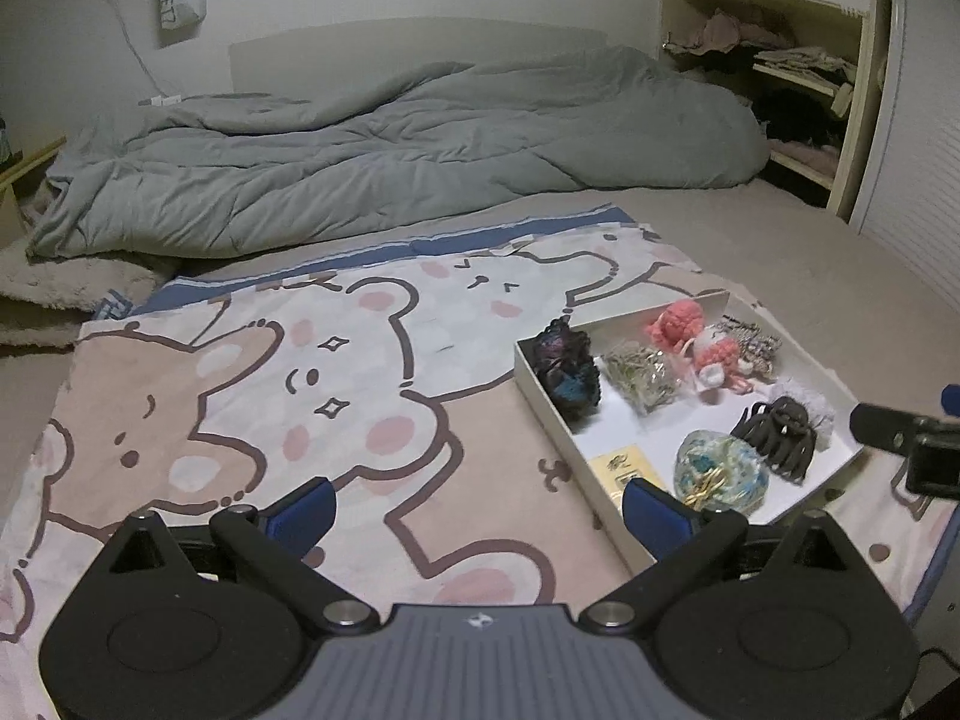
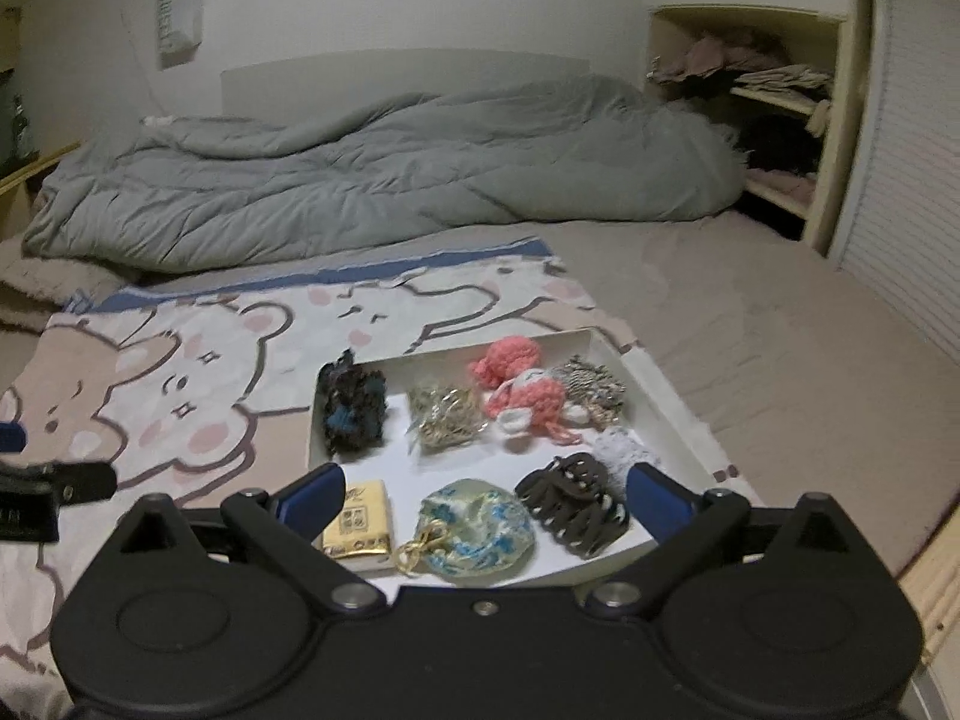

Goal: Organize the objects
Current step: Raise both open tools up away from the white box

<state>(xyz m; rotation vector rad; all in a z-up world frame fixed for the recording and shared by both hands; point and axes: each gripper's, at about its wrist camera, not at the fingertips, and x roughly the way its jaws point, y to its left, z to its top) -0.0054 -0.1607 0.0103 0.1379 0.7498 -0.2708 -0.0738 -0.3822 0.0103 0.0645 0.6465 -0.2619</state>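
A shallow white tray [image 2: 654,396] lies on a bear-print blanket [image 1: 300,372]. It holds a dark blue scrunchie [image 2: 354,408], a gold-green bundle [image 2: 447,417], pink crochet pieces [image 2: 516,378], a zebra scrunchie [image 2: 591,390], a white lace one [image 2: 624,444], a brown claw clip [image 2: 573,501], a blue-green pouch [image 2: 480,531] and a yellow packet [image 2: 360,519]. My right gripper [image 2: 486,498] hangs open over the tray's near end, gripping nothing. My left gripper [image 1: 480,513] is open and empty over the blanket, left of the tray [image 1: 591,474].
A crumpled grey duvet [image 1: 390,150] lies across the back of the bed. An open cream shelf [image 1: 810,90] stuffed with clothes stands at the back right, beside a white slatted door [image 2: 900,180]. Beige sheet [image 2: 750,330] stretches right of the tray.
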